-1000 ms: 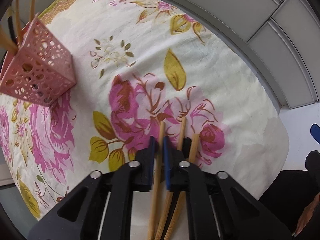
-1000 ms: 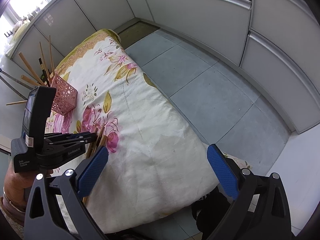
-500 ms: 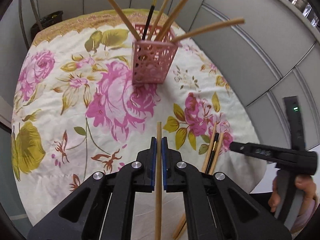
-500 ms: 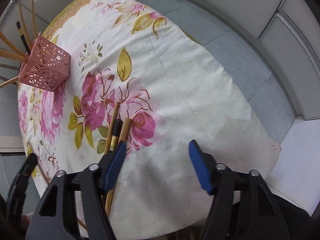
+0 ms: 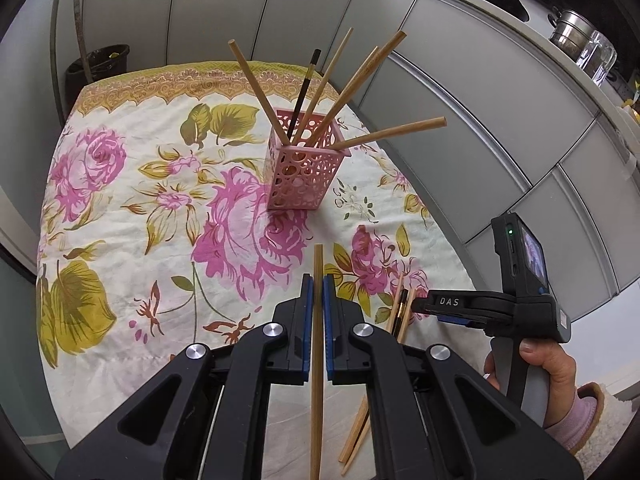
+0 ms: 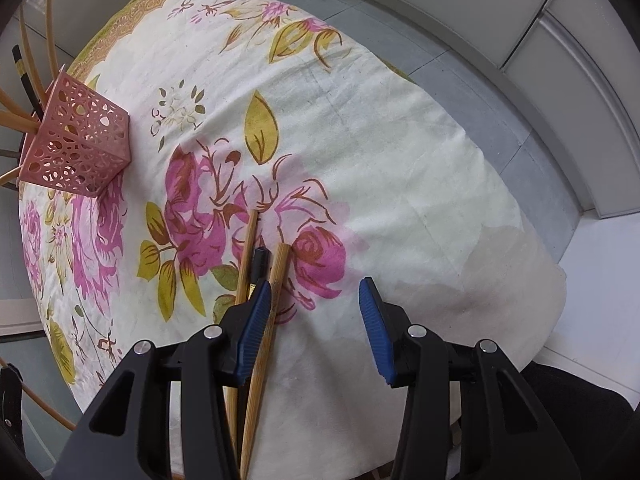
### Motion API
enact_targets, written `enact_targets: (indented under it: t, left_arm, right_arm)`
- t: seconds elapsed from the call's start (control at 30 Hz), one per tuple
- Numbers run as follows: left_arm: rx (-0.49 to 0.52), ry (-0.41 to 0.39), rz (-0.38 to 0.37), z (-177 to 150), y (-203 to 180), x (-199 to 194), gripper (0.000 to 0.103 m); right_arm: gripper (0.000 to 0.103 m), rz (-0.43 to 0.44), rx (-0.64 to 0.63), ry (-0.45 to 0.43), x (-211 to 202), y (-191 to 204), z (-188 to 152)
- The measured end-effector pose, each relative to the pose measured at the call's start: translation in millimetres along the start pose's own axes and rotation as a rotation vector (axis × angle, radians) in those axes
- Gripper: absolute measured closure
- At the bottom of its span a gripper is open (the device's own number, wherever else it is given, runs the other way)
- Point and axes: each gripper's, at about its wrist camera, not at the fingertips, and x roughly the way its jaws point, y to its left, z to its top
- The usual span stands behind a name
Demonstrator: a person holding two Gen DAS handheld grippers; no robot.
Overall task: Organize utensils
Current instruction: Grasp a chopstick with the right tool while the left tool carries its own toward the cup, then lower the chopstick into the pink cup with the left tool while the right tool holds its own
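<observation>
My left gripper (image 5: 317,289) is shut on a wooden chopstick (image 5: 317,344), held above the floral cloth and pointing toward the pink perforated holder (image 5: 302,170). The holder stands upright with several wooden chopsticks and one black one in it; it also shows in the right wrist view (image 6: 76,146). My right gripper (image 6: 316,300) is open, low over the cloth. Three loose chopsticks, two wooden (image 6: 276,280) and one black (image 6: 258,266), lie on the cloth under its left finger. In the left wrist view they (image 5: 400,304) lie right of my left gripper, beside the right gripper (image 5: 448,304).
The table is covered by a white cloth with pink roses (image 5: 168,216). Grey cabinet fronts (image 5: 460,100) run along the far and right side. A dark bin (image 5: 98,66) stands behind the table. Tiled floor (image 6: 500,128) lies beyond the table's right edge.
My left gripper lifted the chopstick off the cloth and swung to face the pink holder. My right gripper came down over the three loose chopsticks, still open.
</observation>
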Motion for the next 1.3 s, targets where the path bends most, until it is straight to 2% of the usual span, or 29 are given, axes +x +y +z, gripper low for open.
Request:
enact_targets:
  t: [0.13,0.27,0.3,0.37,0.4,0.47,0.63,0.87,1.03,1.3]
  left_arm:
    - [0.002,-0.013,0.002,0,-1,-5,0.099]
    - [0.012,-0.038,-0.001,1,-5,-13,0.099]
    - [0.014,-0.044,0.0,2,-6,-15,0.099]
    - [0.019,-0.053,0.0,2,-8,-18,0.099]
    - [0.02,-0.058,0.0,1,-9,-19,0.099]
    - [0.026,-0.068,0.003,1,-10,-22,0.099]
    - [0.026,-0.113,0.006,0,-13,-36,0.099]
    - [0.054,-0.194,0.039,-4,-39,-54,0.099]
    - [0.052,-0.239,0.031,-12,-61,-70,0.099]
    - [0.091,-0.344,0.054,-8,-99,-107,0.099]
  right_arm:
    - [0.054,-0.036,-0.009,-0.007,5,8,5]
    - [0.055,-0.135,-0.084,-0.065,8,30,2]
    - [0.058,-0.157,-0.113,-0.097,8,35,-2]
    - [0.071,-0.165,-0.16,-0.141,7,48,-8]
    - [0.086,-0.159,-0.187,-0.151,7,53,-11]
    - [0.092,-0.161,-0.23,-0.167,6,58,-19]
    - [0.095,-0.058,-0.213,-0.201,-9,35,-30]
    - [0.095,0.096,-0.249,-0.435,-100,-2,-50]
    - [0.095,0.165,-0.297,-0.614,-172,-13,-67]
    - [0.095,0.307,-0.298,-0.75,-256,-37,-69]
